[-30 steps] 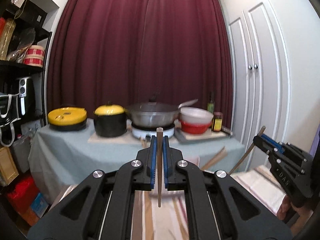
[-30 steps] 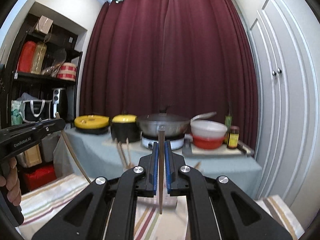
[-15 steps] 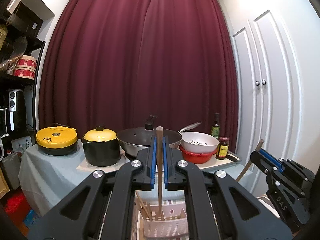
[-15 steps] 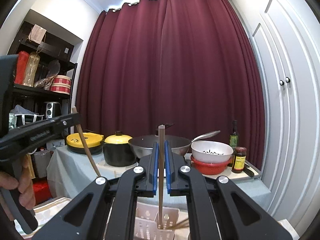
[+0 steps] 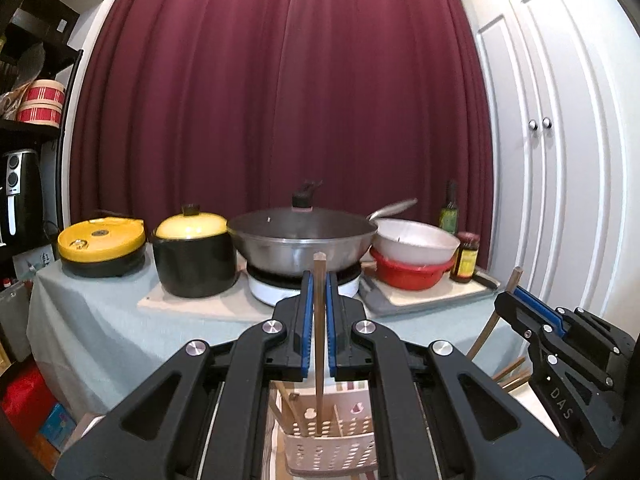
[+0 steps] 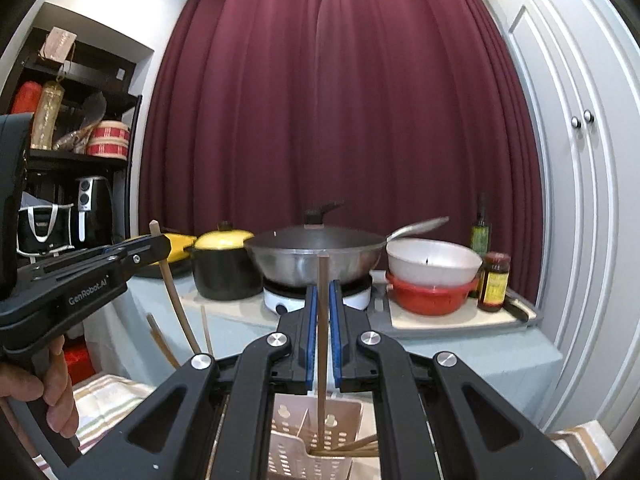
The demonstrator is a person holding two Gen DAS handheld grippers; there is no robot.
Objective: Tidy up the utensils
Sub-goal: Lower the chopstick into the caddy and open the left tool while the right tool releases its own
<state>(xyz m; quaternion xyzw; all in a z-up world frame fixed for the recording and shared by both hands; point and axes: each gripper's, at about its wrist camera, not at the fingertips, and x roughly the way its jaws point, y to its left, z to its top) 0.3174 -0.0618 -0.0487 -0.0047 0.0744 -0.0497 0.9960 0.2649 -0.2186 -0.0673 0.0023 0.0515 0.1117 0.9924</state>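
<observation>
My left gripper (image 5: 319, 324) is shut on a wooden chopstick (image 5: 319, 376) that stands upright, its lower end inside a white perforated utensil basket (image 5: 332, 452). My right gripper (image 6: 323, 328) is shut on a second wooden chopstick (image 6: 321, 400), upright, its lower end in the same basket (image 6: 292, 452). Several chopsticks lean in the basket. The right gripper also shows at the right of the left wrist view (image 5: 560, 344). The left gripper shows at the left of the right wrist view (image 6: 80, 276), held in a hand.
Behind stands a table with a grey cloth (image 5: 92, 320) bearing a yellow cooker (image 5: 100, 246), a black pot with a yellow lid (image 5: 194, 256), a wok (image 5: 302, 240), stacked bowls (image 5: 414, 258) and bottles (image 5: 466, 258). White cupboard doors (image 5: 560, 160) are at right, shelves (image 6: 76, 160) at left.
Both grippers have tilted and moved over the basket. The basket has come into view below each, and both chopstick ends now sit inside it.
</observation>
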